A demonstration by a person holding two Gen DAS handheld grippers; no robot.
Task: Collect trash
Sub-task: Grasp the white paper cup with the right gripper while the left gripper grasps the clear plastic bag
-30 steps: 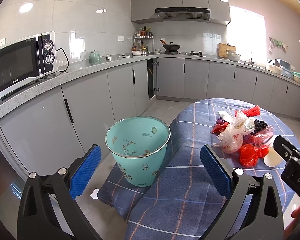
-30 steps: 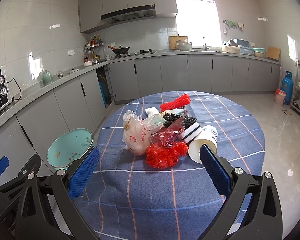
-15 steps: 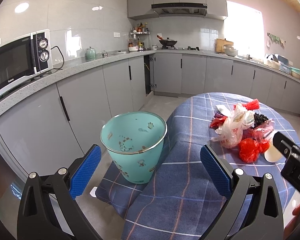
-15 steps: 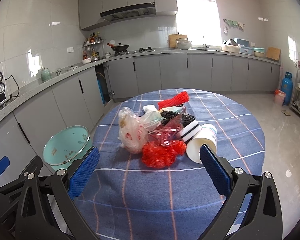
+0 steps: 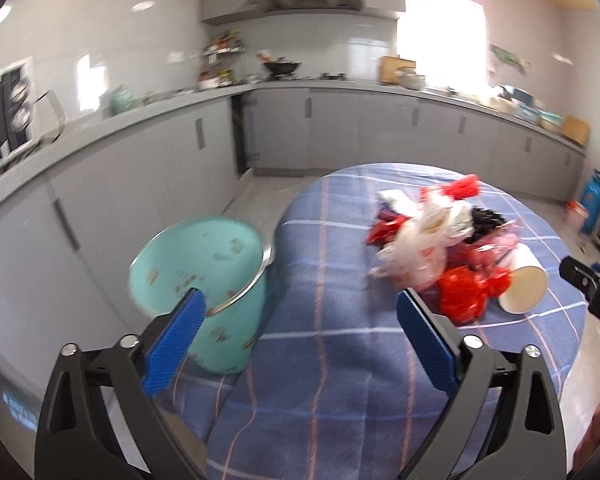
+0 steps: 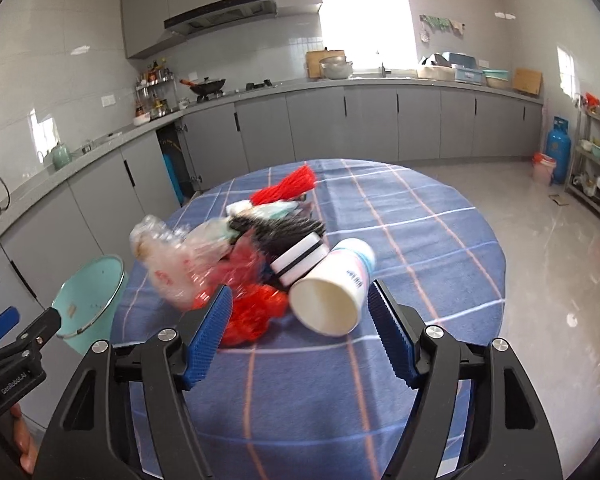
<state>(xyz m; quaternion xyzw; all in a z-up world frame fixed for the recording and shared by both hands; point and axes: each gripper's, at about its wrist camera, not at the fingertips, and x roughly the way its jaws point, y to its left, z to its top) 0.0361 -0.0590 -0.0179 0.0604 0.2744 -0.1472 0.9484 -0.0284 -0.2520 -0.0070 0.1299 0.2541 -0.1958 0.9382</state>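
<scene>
White lettering "GenRobot.AI" runs along the black body of the left gripper (image 6: 10,354), seen at the lower left edge of the right wrist view. Print on the paper cup (image 6: 332,284) and the plastic bag (image 5: 420,248) is too blurred to read.

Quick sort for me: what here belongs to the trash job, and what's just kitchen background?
Job:
paper cup
red plastic bag
clear plastic bag
red net
teal bin

Background:
wok
gas cylinder
teapot
</scene>
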